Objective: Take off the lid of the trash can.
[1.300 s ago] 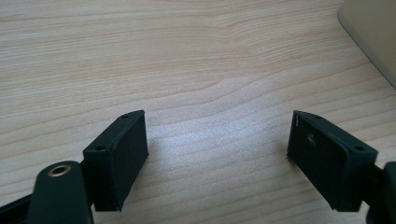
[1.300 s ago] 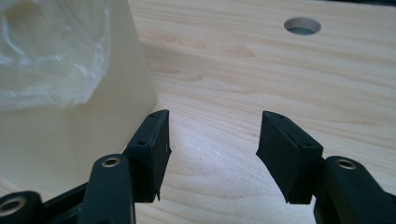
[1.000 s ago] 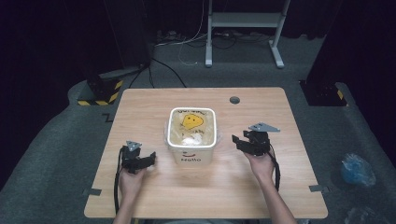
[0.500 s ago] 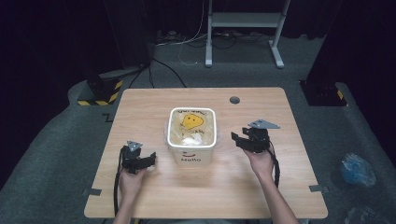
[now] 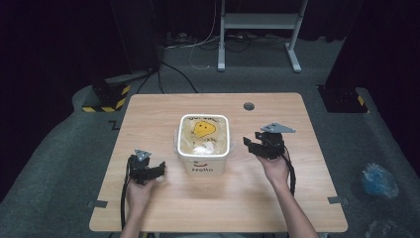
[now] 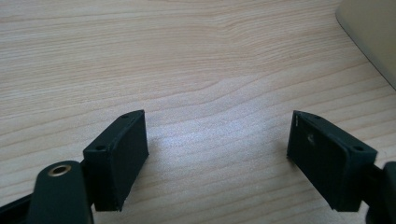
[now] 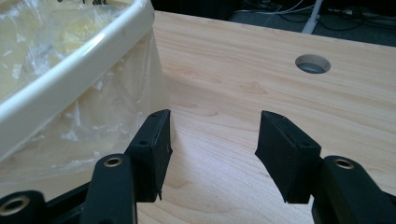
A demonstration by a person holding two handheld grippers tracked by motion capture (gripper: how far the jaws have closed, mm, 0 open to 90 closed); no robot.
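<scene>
A cream square bin [image 5: 203,144] lined with a clear plastic bag stands mid-table, with a yellow shape inside and "Hello" on its front. My left gripper [image 5: 154,171] rests low on the table to the bin's left, jaws open and empty [image 6: 217,158] over bare wood. My right gripper [image 5: 252,145] hovers to the bin's right, jaws open and empty [image 7: 212,154], its left jaw close beside the bin's wall [image 7: 93,126] and the bag's overhang. The bin's rim [image 7: 74,74] fills the upper left of the right gripper view.
The wooden table [image 5: 148,119] has a round cable hole [image 5: 248,106] at the back right. A corner of the bin [image 6: 373,32] shows in the left gripper view. Dark floor, a metal stand [image 5: 257,25] and black-yellow blocks [image 5: 106,96] lie beyond.
My right gripper has shifted slightly left, closer to the bin's side. The left gripper has stayed put.
</scene>
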